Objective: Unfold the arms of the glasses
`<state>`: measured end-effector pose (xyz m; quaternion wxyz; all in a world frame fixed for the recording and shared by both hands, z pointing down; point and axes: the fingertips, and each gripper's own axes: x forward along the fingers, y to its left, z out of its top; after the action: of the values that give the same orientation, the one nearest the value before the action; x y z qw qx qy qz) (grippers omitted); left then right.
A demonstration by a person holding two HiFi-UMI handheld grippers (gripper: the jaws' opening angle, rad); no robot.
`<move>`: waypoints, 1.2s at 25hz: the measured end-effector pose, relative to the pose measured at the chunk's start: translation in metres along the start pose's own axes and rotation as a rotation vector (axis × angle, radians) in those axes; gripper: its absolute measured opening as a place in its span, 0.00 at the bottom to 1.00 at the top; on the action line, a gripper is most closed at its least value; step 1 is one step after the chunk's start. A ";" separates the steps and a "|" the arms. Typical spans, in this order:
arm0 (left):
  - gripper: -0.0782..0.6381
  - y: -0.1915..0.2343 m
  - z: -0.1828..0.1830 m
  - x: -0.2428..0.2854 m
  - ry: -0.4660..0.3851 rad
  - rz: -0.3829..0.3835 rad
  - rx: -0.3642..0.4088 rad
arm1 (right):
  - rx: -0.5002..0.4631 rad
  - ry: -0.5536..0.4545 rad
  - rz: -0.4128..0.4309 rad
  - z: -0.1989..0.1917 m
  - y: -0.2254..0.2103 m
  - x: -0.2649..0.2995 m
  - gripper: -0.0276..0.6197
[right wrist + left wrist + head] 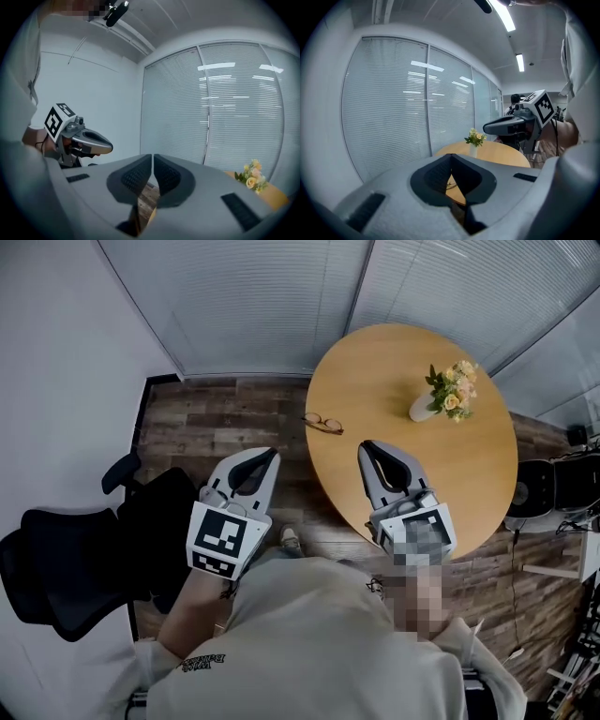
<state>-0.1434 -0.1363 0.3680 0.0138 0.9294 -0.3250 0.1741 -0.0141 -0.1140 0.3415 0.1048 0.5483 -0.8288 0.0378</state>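
A pair of thin-rimmed glasses (323, 423) lies folded on the left edge of the round wooden table (469, 474). My left gripper (271, 455) hovers over the floor, short of the table and below-left of the glasses, jaws shut on nothing. My right gripper (367, 446) is over the table, just right of the glasses, also shut and empty. In the left gripper view the glasses (451, 185) peek through below the closed jaws (451, 157), with the right gripper (488, 127) ahead. The right gripper view shows its closed jaws (153, 157) and the left gripper (108, 146).
A white vase of flowers (441, 399) stands on the far side of the table. A black office chair (75, 559) sits at the left by the wall. Blinds run along the back. Dark equipment (553, 486) stands right of the table.
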 end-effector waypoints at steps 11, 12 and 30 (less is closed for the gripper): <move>0.14 0.023 0.002 0.020 -0.037 0.009 0.033 | 0.025 0.056 -0.072 -0.016 -0.021 0.019 0.10; 0.14 0.023 0.003 0.022 -0.039 0.009 0.034 | 0.026 0.058 -0.072 -0.017 -0.024 0.020 0.10; 0.14 0.004 -0.004 0.089 0.062 0.018 0.286 | 0.059 0.091 -0.035 -0.039 -0.070 0.015 0.10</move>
<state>-0.0823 -0.1921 0.4010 -0.1103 0.9132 -0.3045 0.2473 0.0494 -0.1478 0.3793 0.1265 0.5635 -0.8119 0.0854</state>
